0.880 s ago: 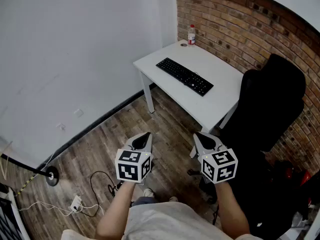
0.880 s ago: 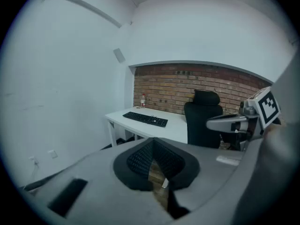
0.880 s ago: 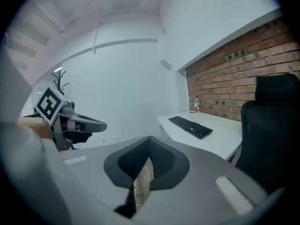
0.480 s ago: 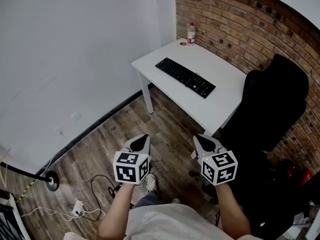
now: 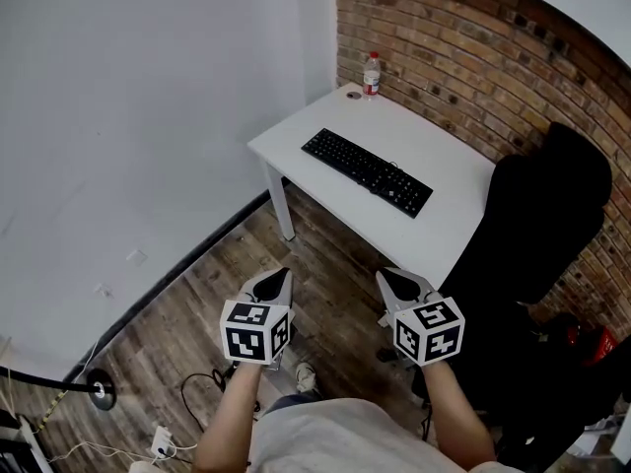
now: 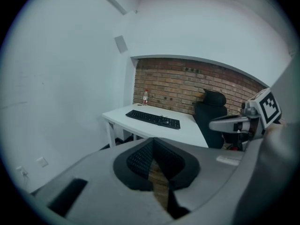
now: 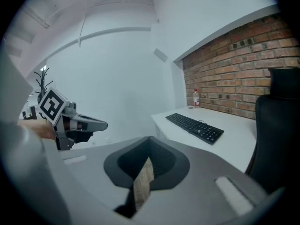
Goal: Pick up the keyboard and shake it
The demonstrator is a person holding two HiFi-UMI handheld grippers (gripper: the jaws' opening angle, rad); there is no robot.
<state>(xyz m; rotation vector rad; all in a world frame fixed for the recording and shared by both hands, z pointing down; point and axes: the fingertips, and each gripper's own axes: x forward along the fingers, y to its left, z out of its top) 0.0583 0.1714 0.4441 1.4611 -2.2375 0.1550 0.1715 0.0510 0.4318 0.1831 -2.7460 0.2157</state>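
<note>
A black keyboard lies flat on the white desk, also seen in the left gripper view as the keyboard and in the right gripper view as the keyboard. My left gripper and right gripper hover side by side over the wooden floor, well short of the desk. Both are shut and hold nothing. Each gripper view shows the other gripper off to the side.
A small water bottle stands at the desk's far corner by the brick wall. A black office chair stands right of the desk. Cables and a power strip lie on the floor at lower left, near a round stand base.
The view has advanced toward the desk, so desk and keyboard sit slightly nearer and more central. Both grippers keep their stance, shut and empty.
</note>
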